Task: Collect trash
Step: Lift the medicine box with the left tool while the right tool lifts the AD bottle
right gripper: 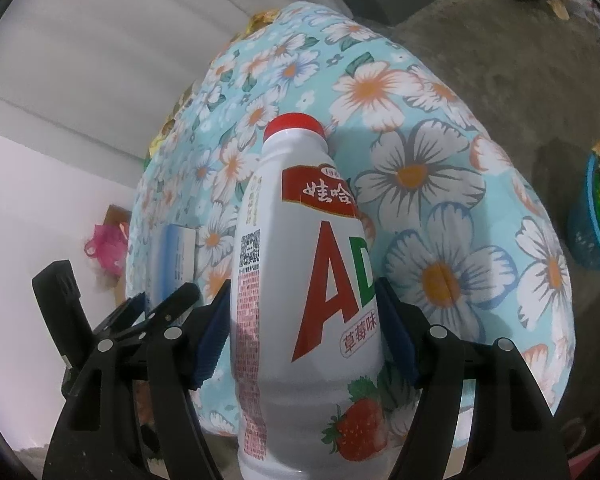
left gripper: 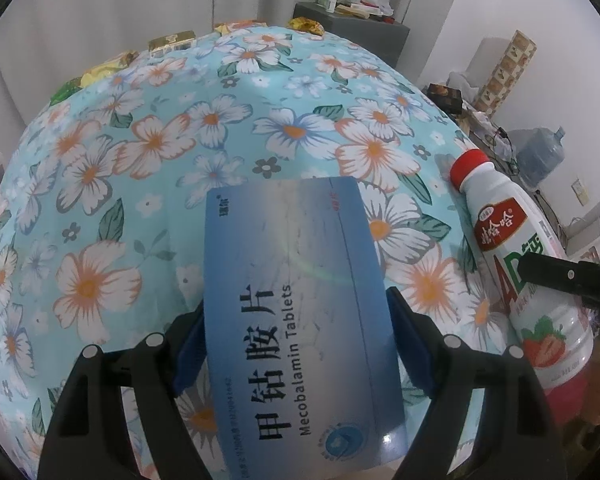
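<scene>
While both hands are loaded, the collecting looks part done at best. Far left on the flowered tablecloth (left gripper: 148, 184), along its far edge, several gold and green wrappers (left gripper: 171, 42) lie unclaimed; I judge those are trash left to gather, though they are too small to say exactly what they are. Moving right, my left gripper (left gripper: 296, 340) has its blue pads pressed against both long sides of the blue tablet box (left gripper: 292, 280), jaws spread about the box's width, the box held flat above the cloth and pointing away from me; its near end runs out of the picture. Whether the box is full or empty I cannot tell. Right of that, my right gripper (right gripper: 300, 332) is clamped on the white strawberry drink bottle (right gripper: 300, 280), pads on either side of its body, red cap pointing to the far side, lifted just off the table's right edge; the bottle's base is cut off below. Far right, on the grey floor, a blue basket (right gripper: 588, 236) shows only its left rim, with green and yellow packets already in it, so some pieces seem dropped. I take it as the bin, though most of it is cropped. Both held items are yet to go in. The cluttered dark cabinet (left gripper: 352, 24) beyond the table is too distant to sort.
</scene>
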